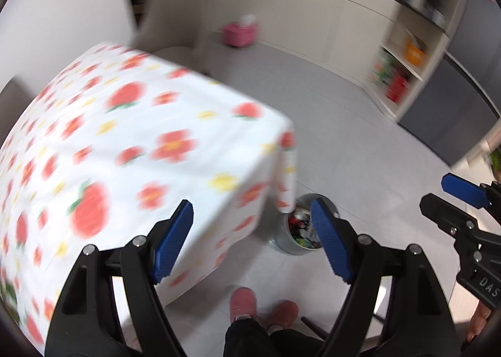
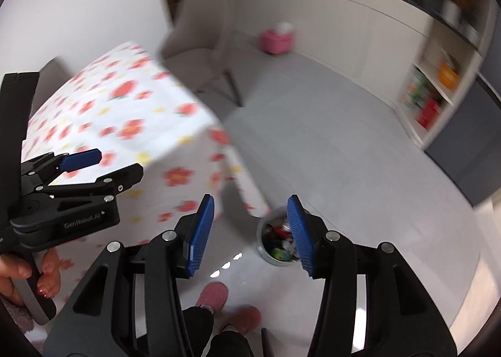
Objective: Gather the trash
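Note:
A small metal trash bin (image 1: 286, 241) stands on the grey floor by the table's corner, filled with mixed colourful trash. In the left wrist view my left gripper (image 1: 250, 202) hangs high above it, open, with nothing between its blue pads. The right gripper (image 1: 438, 192) shows at the right edge of that view. In the right wrist view my right gripper (image 2: 250, 199) is also open and empty, well above the bin (image 2: 272, 242). The left gripper (image 2: 116, 166), held by a hand, shows at the left over the table. Both views are motion-blurred.
A table under a white cloth with red and yellow flowers (image 1: 125, 138) fills the left. Beyond it stand a beige chair (image 2: 203, 44), a pink box (image 1: 240, 33) on the floor, and white cabinets with open shelves (image 2: 432, 100). The person's pink slippers (image 1: 244, 303) are below.

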A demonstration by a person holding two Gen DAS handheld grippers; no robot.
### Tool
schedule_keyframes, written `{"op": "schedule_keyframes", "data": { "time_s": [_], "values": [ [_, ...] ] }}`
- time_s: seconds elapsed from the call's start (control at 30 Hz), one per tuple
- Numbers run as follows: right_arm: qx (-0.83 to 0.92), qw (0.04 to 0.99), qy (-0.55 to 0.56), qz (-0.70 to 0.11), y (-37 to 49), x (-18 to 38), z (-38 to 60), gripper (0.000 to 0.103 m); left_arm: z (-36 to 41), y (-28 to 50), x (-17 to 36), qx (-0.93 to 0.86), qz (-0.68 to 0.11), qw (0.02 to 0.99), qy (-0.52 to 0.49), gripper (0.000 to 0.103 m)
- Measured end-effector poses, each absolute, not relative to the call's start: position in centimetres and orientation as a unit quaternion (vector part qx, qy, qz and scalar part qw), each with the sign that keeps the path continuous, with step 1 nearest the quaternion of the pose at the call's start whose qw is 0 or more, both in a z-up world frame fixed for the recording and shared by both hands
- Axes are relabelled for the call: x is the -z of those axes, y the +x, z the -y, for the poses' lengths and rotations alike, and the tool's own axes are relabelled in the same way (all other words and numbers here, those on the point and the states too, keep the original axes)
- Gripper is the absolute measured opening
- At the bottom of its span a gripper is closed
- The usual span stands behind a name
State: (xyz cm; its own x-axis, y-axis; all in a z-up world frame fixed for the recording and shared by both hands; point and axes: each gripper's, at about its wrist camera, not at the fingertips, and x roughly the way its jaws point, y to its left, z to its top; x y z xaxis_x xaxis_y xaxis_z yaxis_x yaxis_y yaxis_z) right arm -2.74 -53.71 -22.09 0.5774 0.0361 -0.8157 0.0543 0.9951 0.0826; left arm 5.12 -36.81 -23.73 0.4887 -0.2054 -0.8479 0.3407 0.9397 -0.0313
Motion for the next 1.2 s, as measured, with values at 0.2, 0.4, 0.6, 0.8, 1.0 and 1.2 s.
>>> {"op": "schedule_keyframes", "data": {
  "time_s": [0.2,0.4,0.6,0.8,1.0,1.2],
  "values": [
    [-0.104,0.892,-0.016,-0.439,-1.1,19.3,45.2,0.048,26.7,3.5,20.9,0.045,-0.477,0.877,0.008,0.081],
    [-0.186,0.881,-0.033,-0.433,0.0,17.1,36.6,0.049,17.4,0.8,18.1,-0.045,-0.473,0.88,-0.02,0.083],
    [-0.228,0.87,-0.039,-0.435,-0.2,15.4,27.6,0.05,8.1,-2.4,15.5,-0.1,-0.467,0.877,-0.049,0.083],
    [-0.249,0.867,-0.058,-0.427,-2.0,13.6,20.5,0.06,2.2,-5.4,12.9,-0.118,-0.45,0.884,-0.05,0.085],
    [-0.261,0.861,-0.055,-0.432,-3.5,12.4,15.8,0.063,-1.3,-7.0,11.2,-0.123,-0.447,0.885,-0.039,0.085],
    [-0.27,0.853,-0.055,-0.443,-3.8,11.3,14.2,0.073,-2.5,-7.7,9.6,-0.137,-0.443,0.884,-0.05,0.085]
  ]
}}
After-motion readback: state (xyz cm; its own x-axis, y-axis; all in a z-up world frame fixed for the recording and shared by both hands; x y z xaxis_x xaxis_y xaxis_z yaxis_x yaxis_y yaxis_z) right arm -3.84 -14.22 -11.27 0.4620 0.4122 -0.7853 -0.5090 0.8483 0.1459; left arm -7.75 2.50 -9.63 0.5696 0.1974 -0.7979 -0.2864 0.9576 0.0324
